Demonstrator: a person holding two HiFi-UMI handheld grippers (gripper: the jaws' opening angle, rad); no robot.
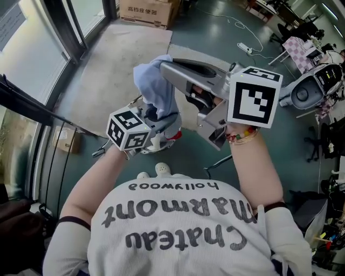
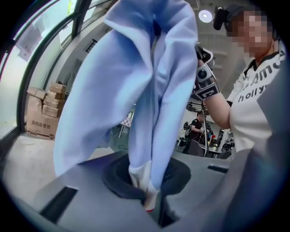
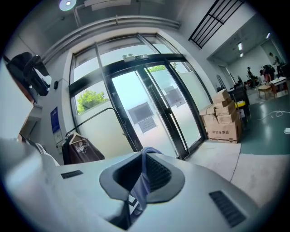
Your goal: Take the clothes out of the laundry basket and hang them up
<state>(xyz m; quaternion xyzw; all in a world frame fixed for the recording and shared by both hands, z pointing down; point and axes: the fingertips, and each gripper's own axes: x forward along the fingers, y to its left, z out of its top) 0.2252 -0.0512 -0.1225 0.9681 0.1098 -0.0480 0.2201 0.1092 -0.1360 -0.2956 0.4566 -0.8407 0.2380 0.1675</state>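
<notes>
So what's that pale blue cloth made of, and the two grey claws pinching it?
The cloth looks like thin woven fabric, perhaps cotton, matte: it folds softly and hangs in loose drapes. The left gripper and right gripper look like moulded grey plastic with a dull, smooth finish; painted metal can't be ruled out.

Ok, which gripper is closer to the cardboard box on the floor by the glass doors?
Right. The right gripper reaches ahead toward the cardboard box, shut on the blue garment; the left gripper grips it further back, nearer the person.
</notes>
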